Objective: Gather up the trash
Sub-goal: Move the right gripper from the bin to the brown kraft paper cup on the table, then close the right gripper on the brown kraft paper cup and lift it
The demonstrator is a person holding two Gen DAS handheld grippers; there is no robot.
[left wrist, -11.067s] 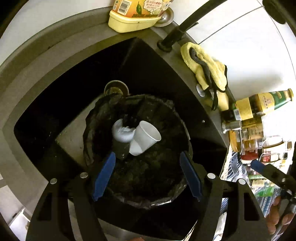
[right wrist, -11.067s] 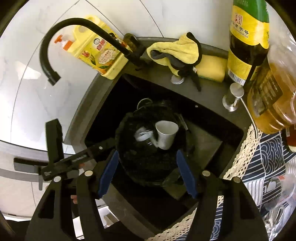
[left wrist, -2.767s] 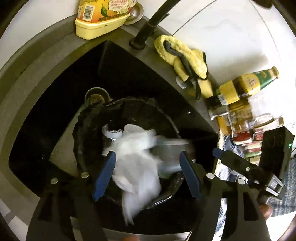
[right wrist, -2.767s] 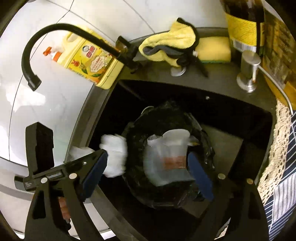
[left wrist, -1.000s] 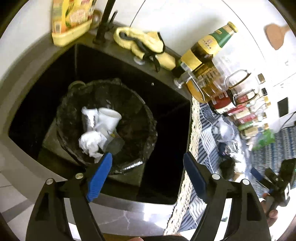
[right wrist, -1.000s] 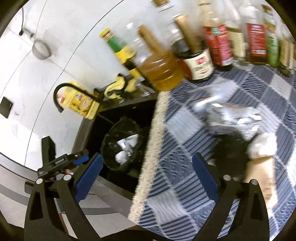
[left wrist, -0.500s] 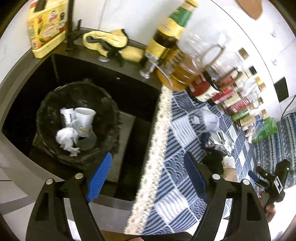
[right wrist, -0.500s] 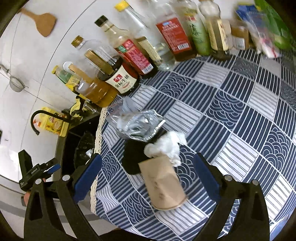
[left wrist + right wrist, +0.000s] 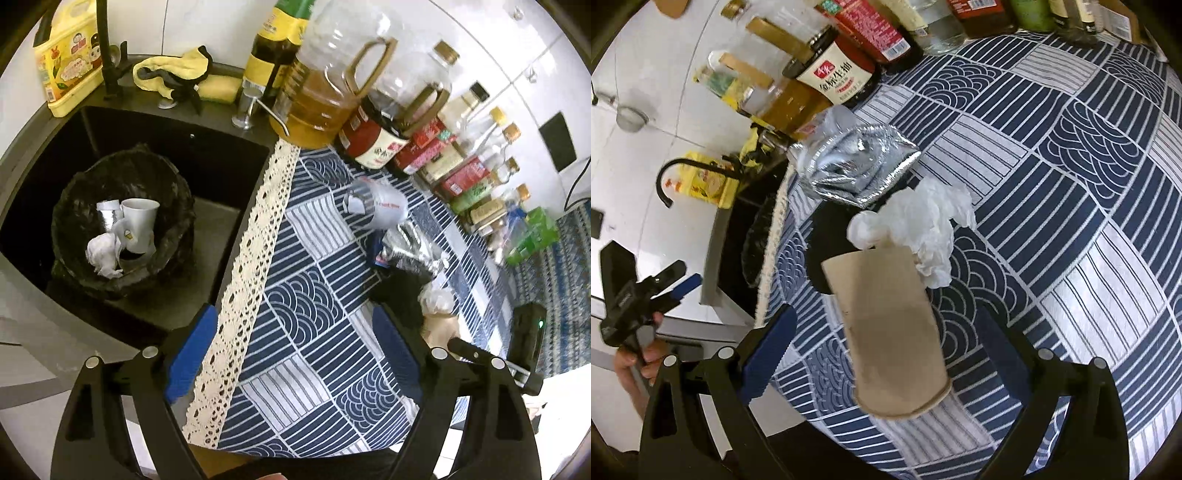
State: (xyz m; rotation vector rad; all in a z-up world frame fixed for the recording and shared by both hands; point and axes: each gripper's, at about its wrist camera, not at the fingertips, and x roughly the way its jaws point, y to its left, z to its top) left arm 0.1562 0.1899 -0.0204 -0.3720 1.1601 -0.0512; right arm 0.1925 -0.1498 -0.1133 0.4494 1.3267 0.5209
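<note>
A flattened brown paper cup [image 9: 890,332] lies on the blue patterned tablecloth [image 9: 1071,184], between the fingers of my right gripper [image 9: 886,349]. Its jaws are closing, and both pads still stand clear of the cup. Just beyond the cup lie a crumpled white tissue [image 9: 916,229], a silver foil bag [image 9: 857,166] and a black piece [image 9: 823,229]. A clear plastic cup [image 9: 380,210] lies further back. My left gripper [image 9: 293,349] hangs over the cloth's lace edge, its jaws opening with nothing between them. The black-bagged bin [image 9: 74,206] in the sink holds a white cup and tissue.
Oil jugs [image 9: 325,92], sauce bottles [image 9: 373,140] and jars line the wall behind the cloth. The dark sink [image 9: 221,162] lies to the left, with a black faucet [image 9: 107,55], a yellow soap bottle [image 9: 66,55] and a yellow cloth [image 9: 170,70]. A hand [image 9: 635,362] holds the left gripper.
The left gripper has swung right from over the sink to the cloth's edge. The right gripper has dropped toward the trash pile, so the brown cup now lies between its fingers.
</note>
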